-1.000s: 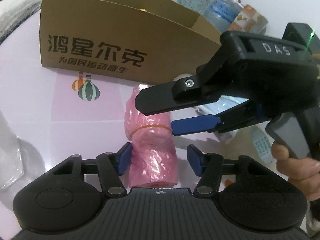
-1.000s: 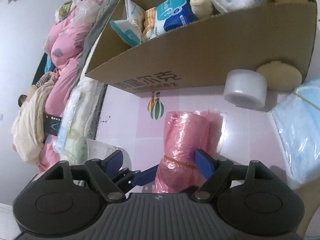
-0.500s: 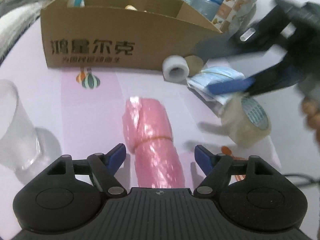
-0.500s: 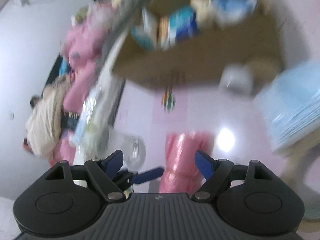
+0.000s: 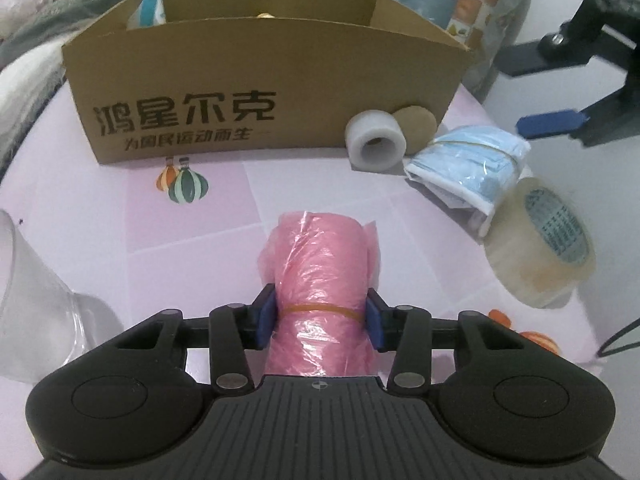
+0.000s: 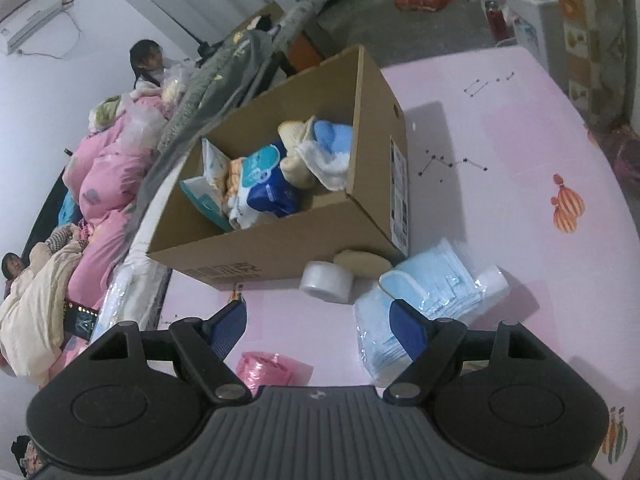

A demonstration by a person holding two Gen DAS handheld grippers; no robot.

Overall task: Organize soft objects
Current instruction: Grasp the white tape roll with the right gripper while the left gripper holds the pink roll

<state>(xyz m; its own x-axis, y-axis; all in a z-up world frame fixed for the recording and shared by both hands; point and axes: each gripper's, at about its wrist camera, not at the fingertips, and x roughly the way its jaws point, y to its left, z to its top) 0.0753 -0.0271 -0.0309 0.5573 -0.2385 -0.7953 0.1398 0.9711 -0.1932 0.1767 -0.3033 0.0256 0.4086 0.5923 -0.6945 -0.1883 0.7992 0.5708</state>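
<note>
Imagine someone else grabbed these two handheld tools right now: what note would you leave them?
Left tool: jaws closing on the pink plastic-bag roll, pads at its rubber band.
Right tool: open, holding nothing.
Done: towels and packets already in the cardboard box.
Left: bag roll, blue face-mask bundle, white film roll, tan sponge, all on the pink table by the box.

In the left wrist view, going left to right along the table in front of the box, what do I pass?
Clear plastic cup → pink bag roll gripped by the closing left gripper → white tape roll → bundle of blue masks → clear packing tape roll.
</note>
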